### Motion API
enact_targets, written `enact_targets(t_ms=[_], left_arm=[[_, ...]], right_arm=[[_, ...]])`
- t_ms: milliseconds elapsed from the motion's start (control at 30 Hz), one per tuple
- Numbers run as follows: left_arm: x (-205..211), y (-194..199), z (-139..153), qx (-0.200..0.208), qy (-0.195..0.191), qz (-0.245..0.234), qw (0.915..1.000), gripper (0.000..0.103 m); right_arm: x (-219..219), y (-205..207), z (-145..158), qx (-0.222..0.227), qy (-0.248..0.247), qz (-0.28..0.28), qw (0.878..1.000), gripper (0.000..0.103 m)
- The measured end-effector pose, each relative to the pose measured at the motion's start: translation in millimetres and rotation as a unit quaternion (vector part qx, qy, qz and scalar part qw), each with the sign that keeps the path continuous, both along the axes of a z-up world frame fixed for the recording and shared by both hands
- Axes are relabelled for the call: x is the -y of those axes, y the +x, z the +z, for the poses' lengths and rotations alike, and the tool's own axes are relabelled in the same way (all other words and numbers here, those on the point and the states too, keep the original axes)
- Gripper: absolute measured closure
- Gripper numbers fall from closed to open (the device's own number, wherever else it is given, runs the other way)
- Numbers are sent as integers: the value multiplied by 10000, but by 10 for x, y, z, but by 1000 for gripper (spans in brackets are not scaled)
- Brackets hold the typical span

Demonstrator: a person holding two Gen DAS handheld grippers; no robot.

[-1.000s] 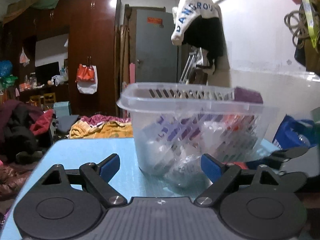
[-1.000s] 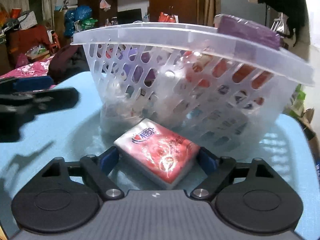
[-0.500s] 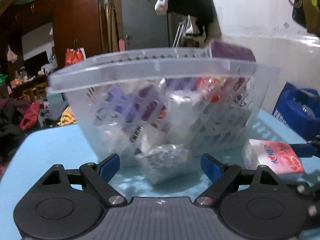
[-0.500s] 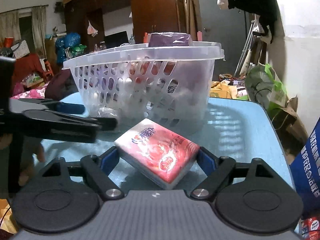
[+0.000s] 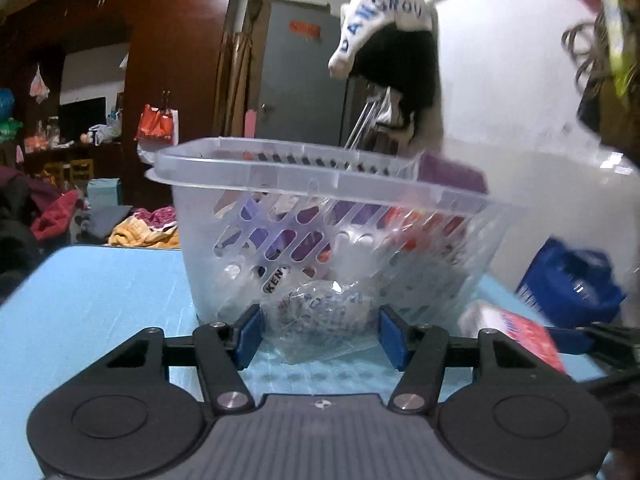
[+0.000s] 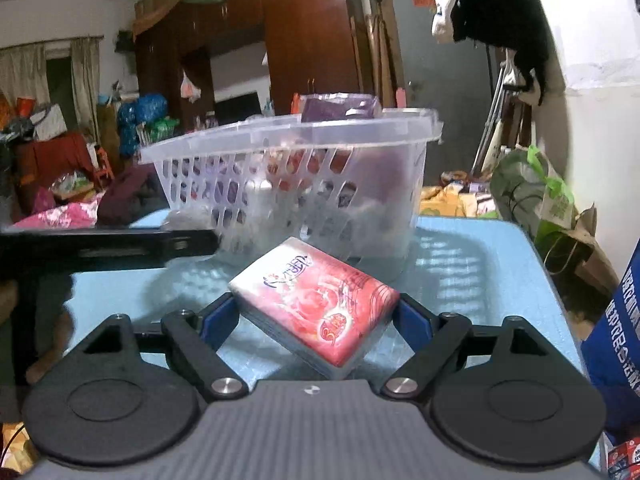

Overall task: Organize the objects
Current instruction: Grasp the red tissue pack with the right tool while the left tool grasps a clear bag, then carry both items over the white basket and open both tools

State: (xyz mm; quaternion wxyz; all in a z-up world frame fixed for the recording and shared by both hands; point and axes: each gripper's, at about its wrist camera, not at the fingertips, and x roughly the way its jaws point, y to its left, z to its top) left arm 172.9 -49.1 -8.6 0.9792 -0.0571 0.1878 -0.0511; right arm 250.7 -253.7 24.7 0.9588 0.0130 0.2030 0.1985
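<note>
A clear plastic basket full of packets stands on the blue table, with a purple packet sticking out at its rim. My left gripper is closed around a crinkled clear plastic packet that lies against the basket's base. My right gripper is shut on a red tissue pack, held just above the table in front of the basket. The tissue pack also shows at the right of the left wrist view. The left gripper shows in the right wrist view.
A blue bag stands beyond the table's right edge, and a green bag on the floor. Wardrobes, hanging clothes and piles of fabric fill the room behind. The wall is close behind the basket.
My left gripper has narrowed onto the clear plastic packet at the basket's base. My right gripper has backed off slightly from the basket, still holding the tissue pack.
</note>
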Motion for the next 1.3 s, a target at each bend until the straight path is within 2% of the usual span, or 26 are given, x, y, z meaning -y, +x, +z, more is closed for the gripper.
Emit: enact_targets(t_ms=[167,267,300,367,400,500,567,633,733,867,900,967,1033,1167,1300], left_arm=[[-23,-156,-7,186,-9,-177,9997,39],[-104,-240,38,339,-136,-288,9989,39],[-130,-273,113,481,-191,-305,9982,39],[-170,-340,352,800,-218,-325,9960,39],[-187,-354,528,955,-164,-351,9947,39],[-183,-130,982,1071,6,-372,9935,39],[-208,131,1229,975,25,-323,9947,39],[-254,406,1352,764,18,-162,9969,39],[-316,709,1298,388,-31,-51,9992,39],[-374,1009,1105,42,-82,65,9999,37],[-420,1064,1063,-6,-142,72,9999,33],[-458,1129,1020,-109,-169,109,9997,11],[-502,1051,1003,-13,-89,232,9997,7],[-472,836,1027,205,247,256,9992,3],[-479,596,1059,338,269,80,9990,3]], right_arm=[[15,-71,7,280,46,-32,9996,17],[83,-254,34,847,253,-78,9961,17],[91,-307,66,895,335,-44,9954,17],[108,-409,245,1069,733,218,9913,17],[82,-437,378,1212,764,252,9894,17],[-114,-306,923,1609,367,214,9861,17],[-266,-17,1259,1615,75,310,9863,17],[-376,302,1444,1435,-166,300,9891,17],[-436,722,1479,1103,-340,235,9930,17],[-510,1009,1358,873,-518,365,9942,15],[-541,1077,1333,837,-583,394,9940,11],[-559,1127,1308,791,-775,377,9931,5],[-545,1024,1313,903,-869,273,9917,0],[-346,713,1388,964,-265,520,9936,0],[-240,467,1383,996,-512,305,9932,0]])
